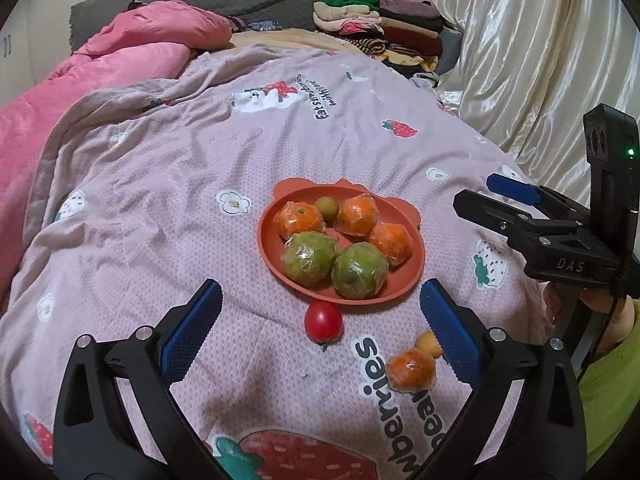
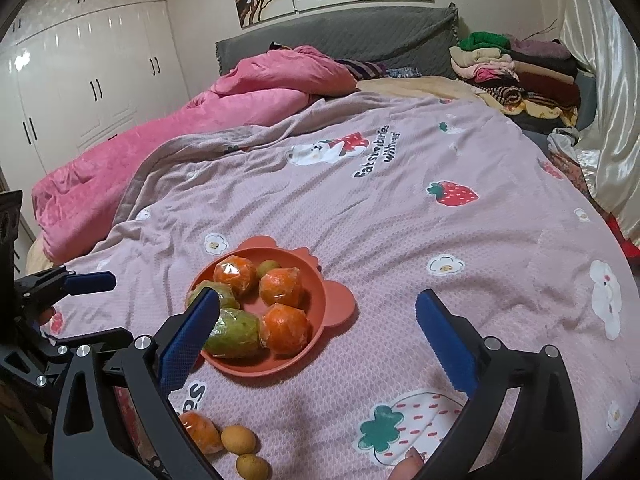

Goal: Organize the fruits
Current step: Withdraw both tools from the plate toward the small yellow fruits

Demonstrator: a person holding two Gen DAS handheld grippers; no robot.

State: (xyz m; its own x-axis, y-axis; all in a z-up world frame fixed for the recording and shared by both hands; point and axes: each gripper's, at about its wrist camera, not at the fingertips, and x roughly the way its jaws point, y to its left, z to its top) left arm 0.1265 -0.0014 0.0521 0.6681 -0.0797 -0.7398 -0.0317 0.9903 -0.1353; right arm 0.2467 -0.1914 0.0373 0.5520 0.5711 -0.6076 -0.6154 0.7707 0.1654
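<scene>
A terracotta plate (image 1: pixel 267 257) (image 2: pixel 336 302) lies on the strawberry-print bedspread. It holds three wrapped oranges (image 1: pixel 357 215), two wrapped green fruits (image 1: pixel 359 270) and a small green fruit (image 1: pixel 326 206). A red tomato (image 1: pixel 323 321) rests just in front of the rim. Nearer lie a wrapped orange (image 1: pixel 412 369) (image 2: pixel 202 432) and small yellow fruits (image 1: pixel 428 344) (image 2: pixel 238 439). My left gripper (image 1: pixel 321 294) is open above the tomato, holding nothing. To the right of the plate my right gripper (image 2: pixel 318 300) (image 1: pixel 494 197) stands open and empty; its left finger hides part of a green fruit (image 2: pixel 236 332).
A pink duvet (image 2: pixel 224 120) is heaped at the far left of the bed. Folded clothes (image 2: pixel 520 76) are stacked by the grey headboard (image 2: pixel 340 36). Shiny curtains (image 1: pixel 540 60) hang along the right edge. White wardrobes (image 2: pixel 80 80) stand at the left. A hand and green sleeve (image 1: pixel 608 380) hold the right gripper.
</scene>
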